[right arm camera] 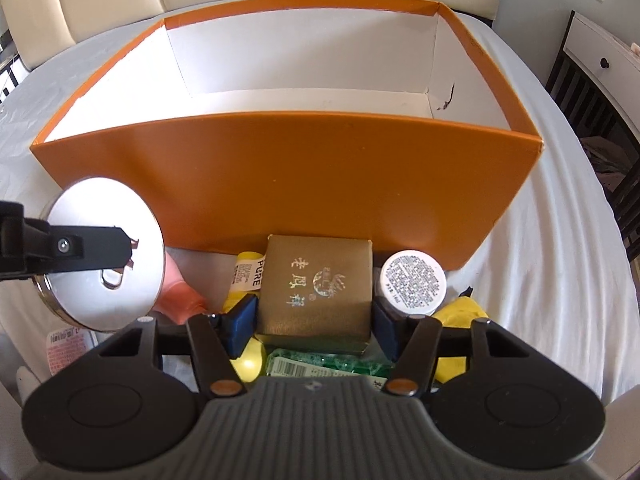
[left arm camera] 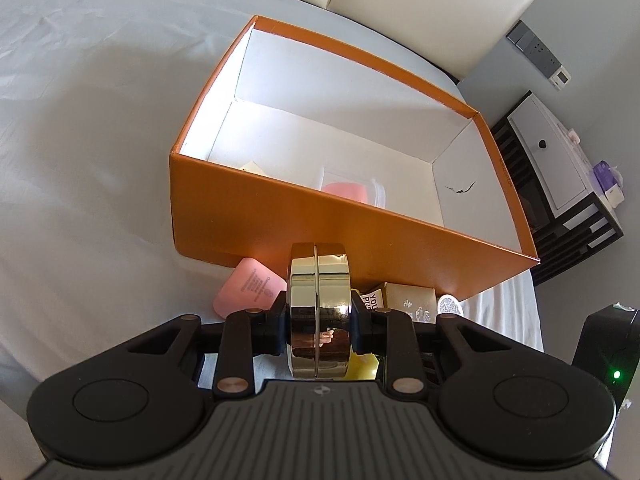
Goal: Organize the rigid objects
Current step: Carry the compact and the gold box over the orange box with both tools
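Observation:
An orange cardboard box (left arm camera: 320,216) stands open on a white bed; in the right wrist view its near wall (right arm camera: 280,176) faces me. My left gripper (left arm camera: 319,322) is shut on a round gold compact (left arm camera: 319,280), held on edge just in front of that wall. The right wrist view shows this compact's shiny face (right arm camera: 104,300) at the left, with a black finger (right arm camera: 80,248) across it. My right gripper (right arm camera: 314,320) stands open, its blue pads on either side of a small gold gift box (right arm camera: 316,280) lying on the pile.
Inside the orange box sits a pink item in a clear case (left arm camera: 348,192). A pink case (left arm camera: 248,288), a white jar (right arm camera: 412,280), a yellow tube (right arm camera: 244,272), a green packet (right arm camera: 320,364) and a yellow object (right arm camera: 460,312) lie by the wall. A nightstand (left arm camera: 560,168) stands beside the bed.

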Available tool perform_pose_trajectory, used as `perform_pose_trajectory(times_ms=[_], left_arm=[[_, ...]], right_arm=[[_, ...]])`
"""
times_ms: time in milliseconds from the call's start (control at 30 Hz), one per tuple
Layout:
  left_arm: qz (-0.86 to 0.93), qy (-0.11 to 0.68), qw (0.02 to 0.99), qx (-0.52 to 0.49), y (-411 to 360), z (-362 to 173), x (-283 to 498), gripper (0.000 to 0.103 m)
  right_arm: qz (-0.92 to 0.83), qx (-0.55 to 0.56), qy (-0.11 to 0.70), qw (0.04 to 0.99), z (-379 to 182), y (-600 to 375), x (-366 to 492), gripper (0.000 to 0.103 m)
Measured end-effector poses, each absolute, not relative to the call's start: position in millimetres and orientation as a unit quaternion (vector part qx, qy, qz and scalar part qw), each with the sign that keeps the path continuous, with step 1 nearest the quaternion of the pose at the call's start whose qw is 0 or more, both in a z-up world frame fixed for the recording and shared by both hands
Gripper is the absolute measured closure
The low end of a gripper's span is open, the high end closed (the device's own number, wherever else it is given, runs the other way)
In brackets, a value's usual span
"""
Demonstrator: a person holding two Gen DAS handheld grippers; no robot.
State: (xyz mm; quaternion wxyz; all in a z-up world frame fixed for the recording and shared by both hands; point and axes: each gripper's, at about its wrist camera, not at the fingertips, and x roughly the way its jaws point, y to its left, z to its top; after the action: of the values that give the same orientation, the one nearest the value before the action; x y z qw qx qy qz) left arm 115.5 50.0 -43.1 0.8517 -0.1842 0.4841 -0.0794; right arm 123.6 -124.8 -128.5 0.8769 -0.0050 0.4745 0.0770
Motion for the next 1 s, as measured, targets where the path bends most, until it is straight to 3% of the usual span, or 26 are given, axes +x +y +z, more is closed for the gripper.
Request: perform_pose_trajectory(times_ms=[1000], left_arm=[[-0.103, 0.384, 0.886, -0.240, 77.1, 39.5, 115.7, 0.072]], right_arm=[[0.145, 0.049, 0.328, 0.932, 1.9, -165.2, 86.3, 0.044]])
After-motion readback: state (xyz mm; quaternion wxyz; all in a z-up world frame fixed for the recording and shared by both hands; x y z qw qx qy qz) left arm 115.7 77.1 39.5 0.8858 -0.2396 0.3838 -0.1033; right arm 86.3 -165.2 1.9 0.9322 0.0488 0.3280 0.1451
